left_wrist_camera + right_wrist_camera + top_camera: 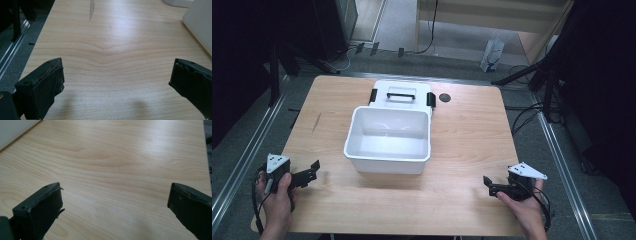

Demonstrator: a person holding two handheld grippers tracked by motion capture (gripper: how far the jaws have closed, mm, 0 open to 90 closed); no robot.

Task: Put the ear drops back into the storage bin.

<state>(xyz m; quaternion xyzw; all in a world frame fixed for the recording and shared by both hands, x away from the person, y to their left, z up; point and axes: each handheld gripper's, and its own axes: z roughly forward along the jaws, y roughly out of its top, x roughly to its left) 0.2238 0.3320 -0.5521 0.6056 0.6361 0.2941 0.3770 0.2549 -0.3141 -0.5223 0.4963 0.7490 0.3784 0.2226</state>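
Tongs (313,170) (488,184) agape beside bin (388,145)

High view looks forward and down on the whole wooden table (462,145) from the person's side. Each gripper view sits low and close over the tabletop; all three catch the white bin (388,140).

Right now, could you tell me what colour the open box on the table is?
The box is white, clearest in the high view.
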